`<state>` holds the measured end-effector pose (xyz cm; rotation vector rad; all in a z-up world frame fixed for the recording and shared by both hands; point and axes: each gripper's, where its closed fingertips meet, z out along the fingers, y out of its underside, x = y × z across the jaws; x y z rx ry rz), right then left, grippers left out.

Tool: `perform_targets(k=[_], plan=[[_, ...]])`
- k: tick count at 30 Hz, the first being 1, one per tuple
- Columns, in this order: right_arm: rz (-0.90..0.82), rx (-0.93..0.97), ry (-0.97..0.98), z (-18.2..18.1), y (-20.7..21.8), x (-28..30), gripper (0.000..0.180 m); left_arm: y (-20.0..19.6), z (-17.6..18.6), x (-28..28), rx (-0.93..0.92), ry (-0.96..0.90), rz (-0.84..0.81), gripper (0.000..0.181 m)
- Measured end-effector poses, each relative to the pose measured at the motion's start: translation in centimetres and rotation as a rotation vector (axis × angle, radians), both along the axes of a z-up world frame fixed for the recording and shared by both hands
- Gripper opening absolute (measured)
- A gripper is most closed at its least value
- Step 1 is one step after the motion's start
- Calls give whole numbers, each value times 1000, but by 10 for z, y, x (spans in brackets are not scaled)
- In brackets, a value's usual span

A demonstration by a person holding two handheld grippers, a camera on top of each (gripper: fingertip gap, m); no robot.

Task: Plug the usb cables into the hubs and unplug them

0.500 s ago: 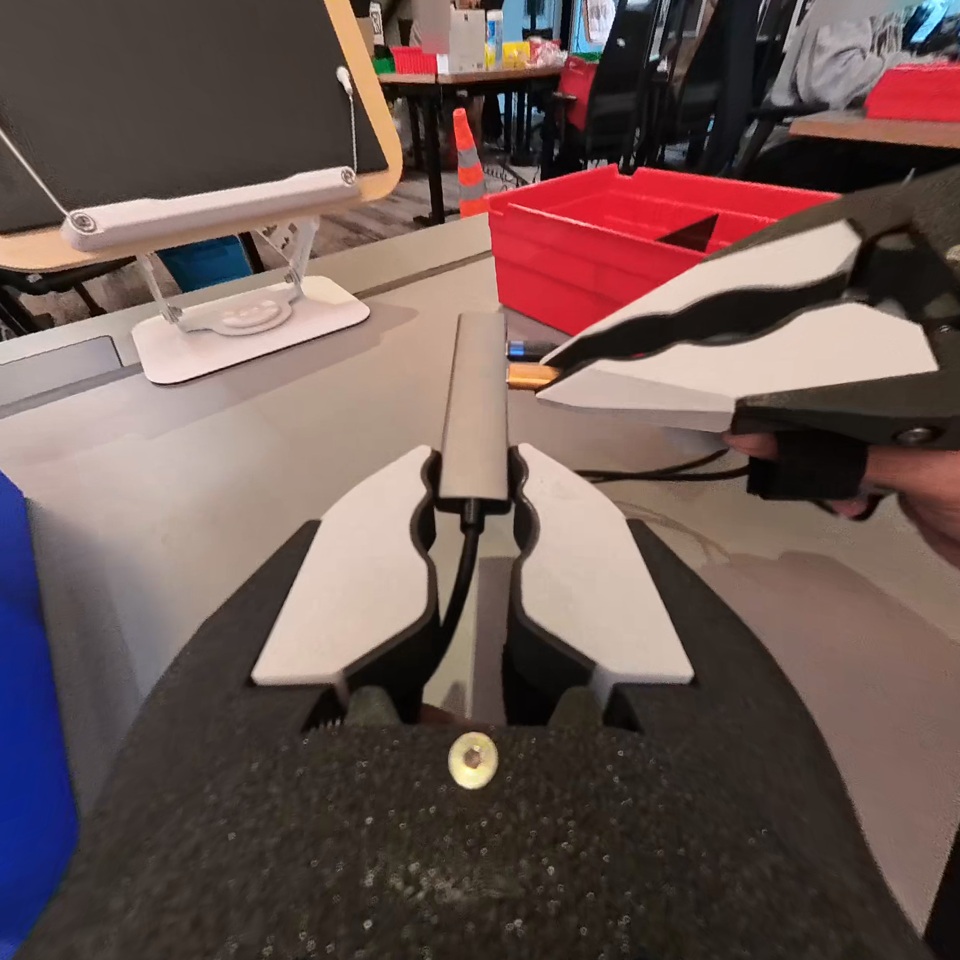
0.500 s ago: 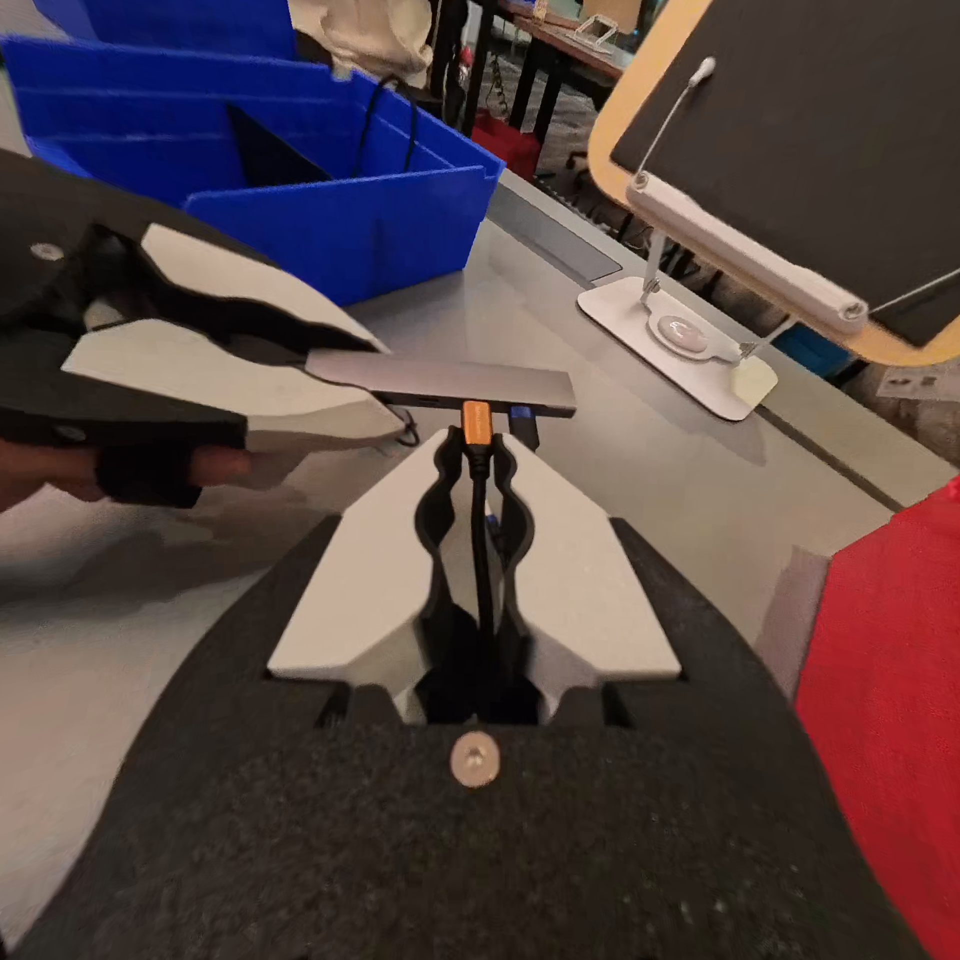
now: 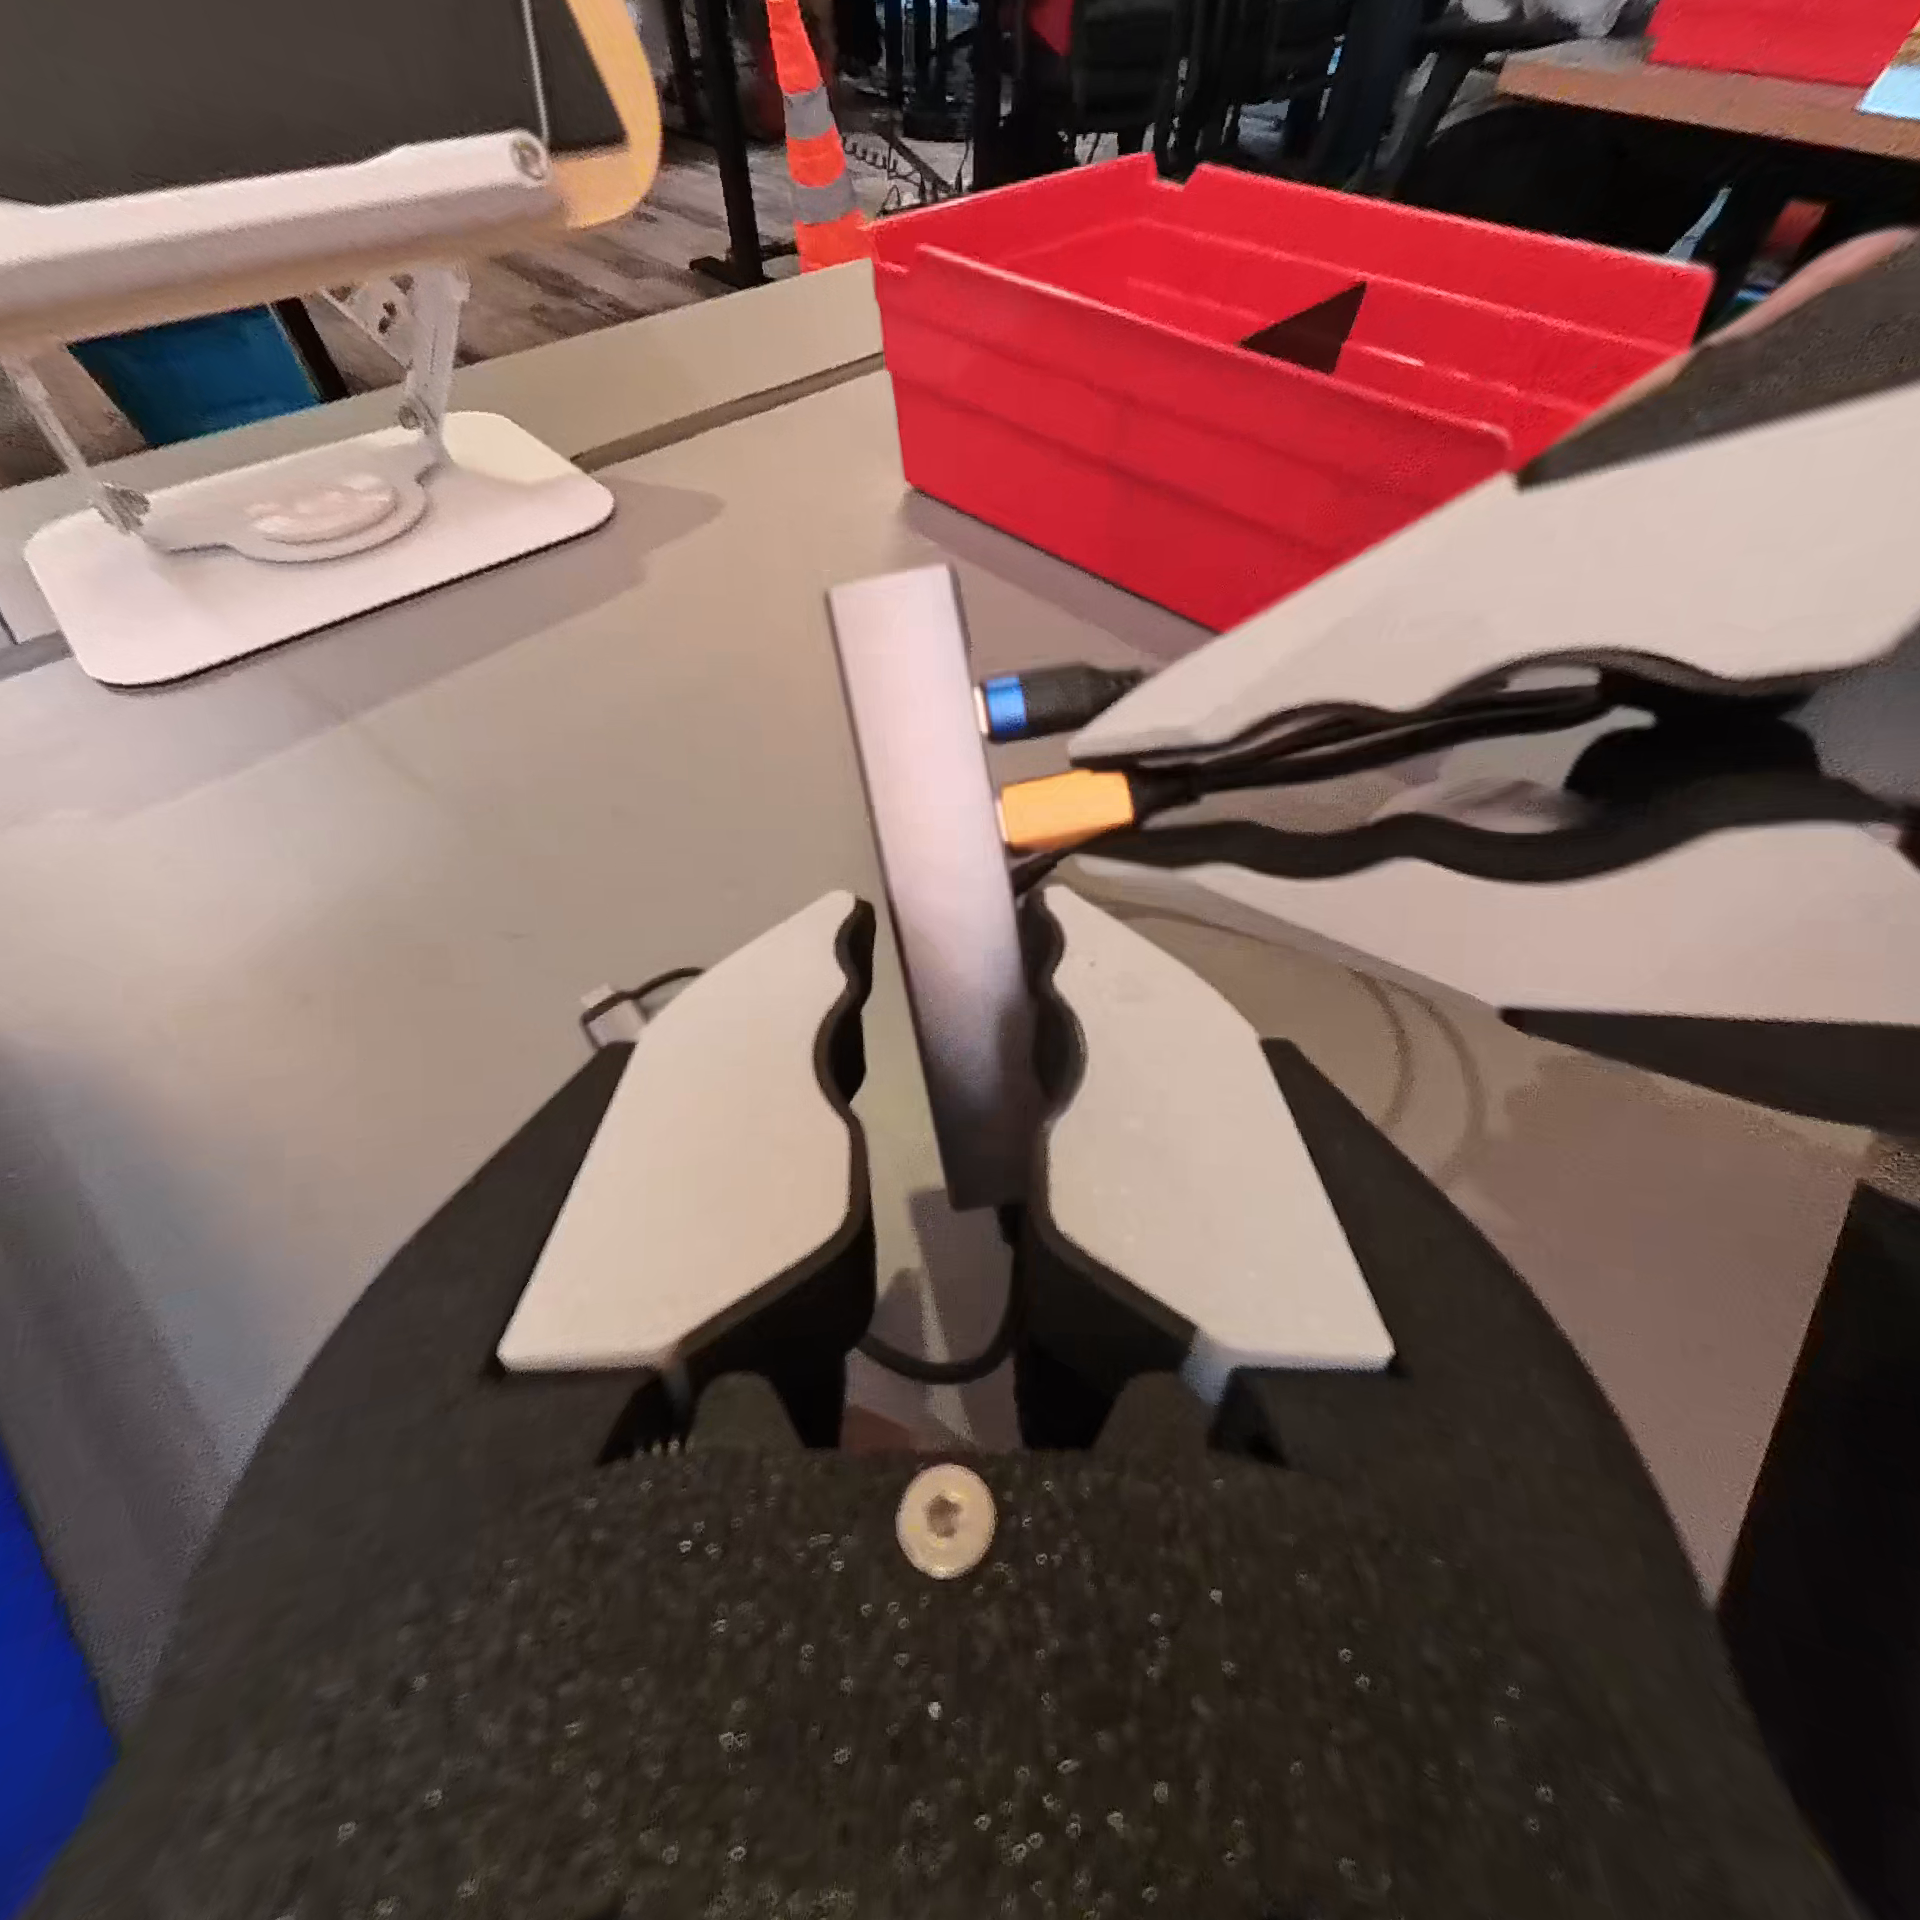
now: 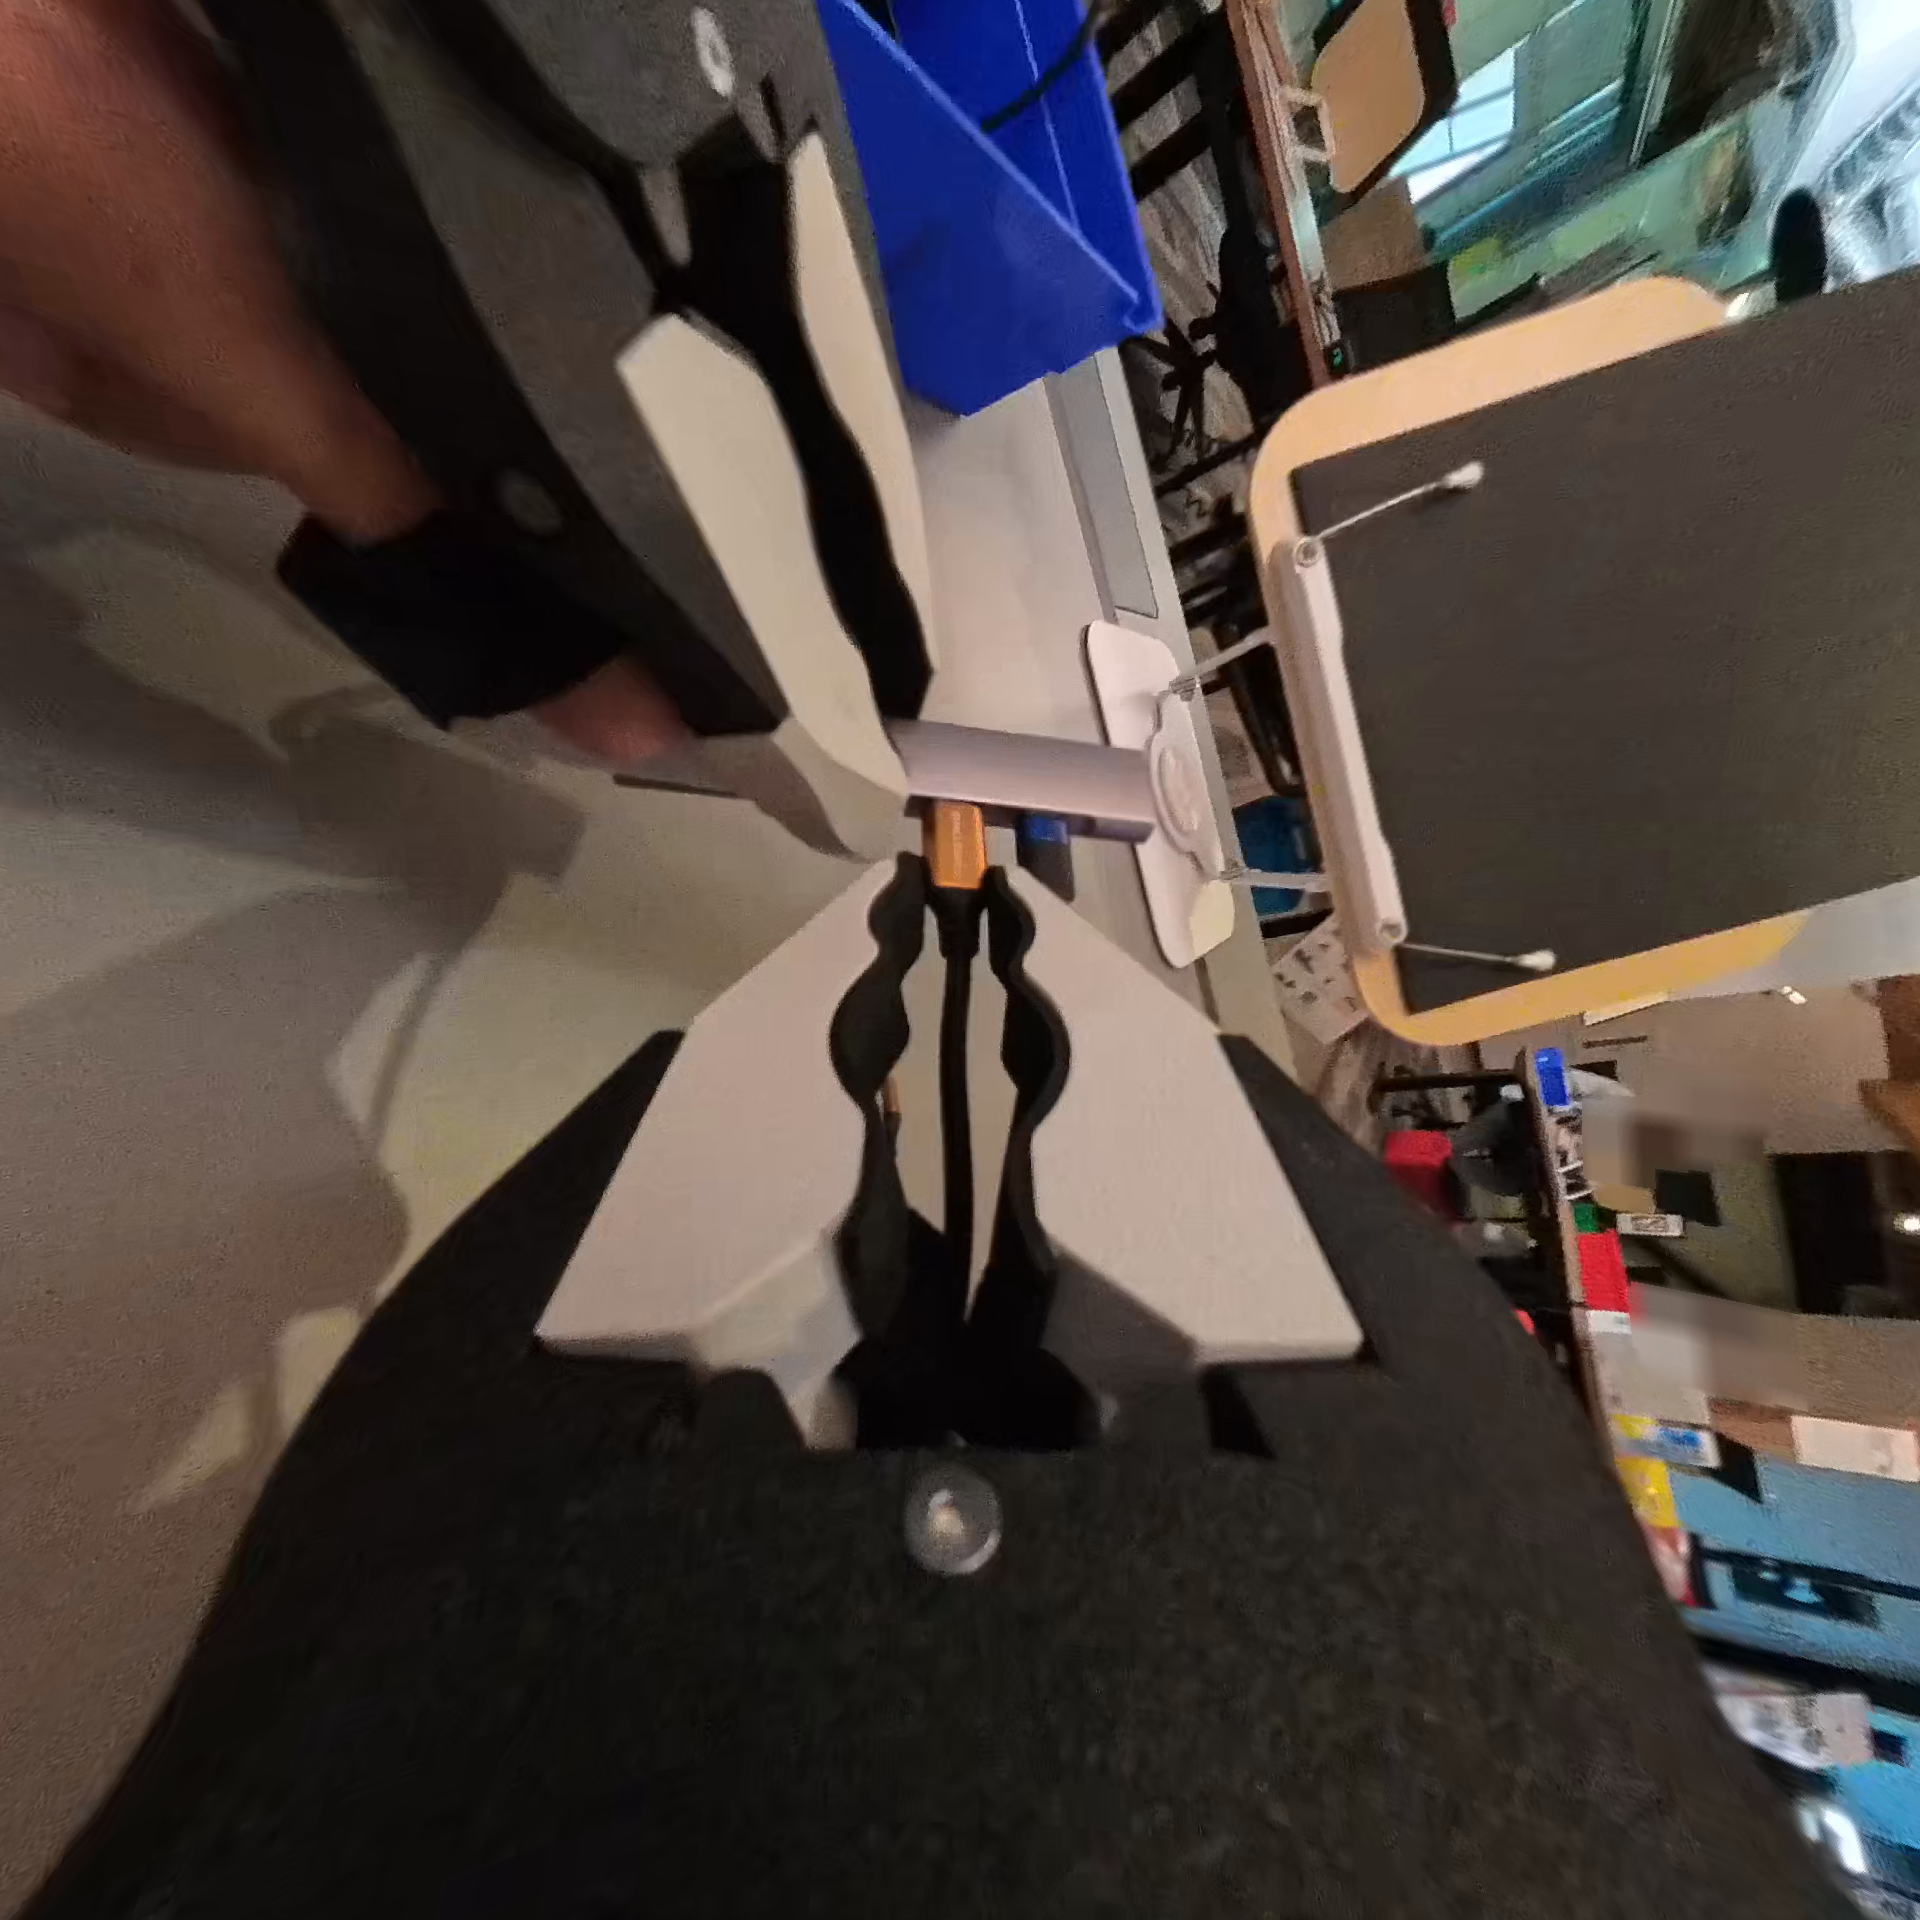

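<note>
- Your left gripper (image 3: pixel 951 997) is clamped on the hub (image 3: pixel 925 831), held off the bench (image 3: pixel 364 883).
- Your right gripper (image 4: pixel 948 883) is pinched on the cable just behind the orange plug (image 4: pixel 954 836), which sits in the hub; pull straight along the plug's axis.

Bin (image 3: pixel 1195 468) behind hub (image 3: pixel 935 883), stand (image 3: pixel 312 561) left

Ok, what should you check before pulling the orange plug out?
1. Left tongs clamped on the hub: ok.
2. Right tongs pinching the back end of the orange plug: ok.
3. Orange plug seated in the hub, ready to pull: ok.
4. Cable of the blue plug free of the right tongs: cannot tell.
5. Hub sitting straight in the left tongs: not ok, skewed.
</note>
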<state>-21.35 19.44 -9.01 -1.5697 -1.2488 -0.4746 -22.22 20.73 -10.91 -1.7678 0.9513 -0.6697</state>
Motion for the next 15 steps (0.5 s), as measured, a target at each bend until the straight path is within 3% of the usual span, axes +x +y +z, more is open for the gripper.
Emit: perform_targets(k=[6, 11, 15], plan=[[48, 47, -2, 0, -5, -6, 11, -1, -4, -1, -18, 19, -24, 24], [9, 64, 92, 5, 0, -6, 11, 8, 3, -6, 74, 77, 70, 23], [5, 92, 83, 2, 1, -7, 11, 10, -1, -7, -1, 49, 75, 23]])
